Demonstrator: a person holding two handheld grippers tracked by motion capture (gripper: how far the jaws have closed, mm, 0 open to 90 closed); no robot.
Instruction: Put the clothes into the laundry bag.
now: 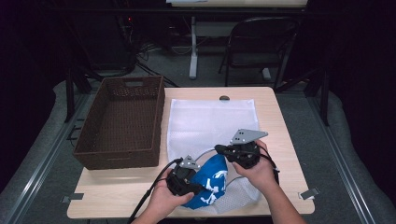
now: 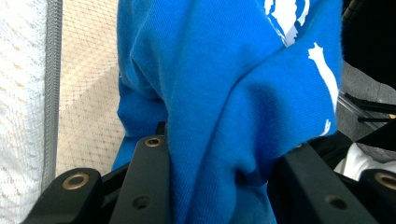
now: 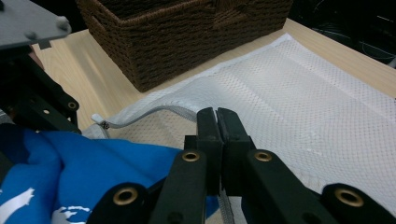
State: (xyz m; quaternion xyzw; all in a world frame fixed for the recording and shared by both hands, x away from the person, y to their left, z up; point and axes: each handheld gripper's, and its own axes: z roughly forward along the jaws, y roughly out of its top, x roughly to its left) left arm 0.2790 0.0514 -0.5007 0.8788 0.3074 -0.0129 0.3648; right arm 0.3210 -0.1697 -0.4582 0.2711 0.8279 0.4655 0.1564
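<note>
left gripper view: left tool clamps blue cloth; right tool pinches mesh bag edge

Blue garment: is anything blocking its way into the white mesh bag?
Nothing visible does. The left gripper is shut on the blue garment at the mesh bag mouth, whose zippered edge the right gripper pinches and lifts.

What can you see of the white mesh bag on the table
The mesh bag is white, fine netted fabric with a grey zipper along its open edge. It lies flat on the table beside the wicker basket, far end smooth, near end rumpled. The right gripper, shut, pinches the zippered edge and lifts it. The blue shirt, held by the left gripper, sits at that opening, partly over the mesh.
</note>
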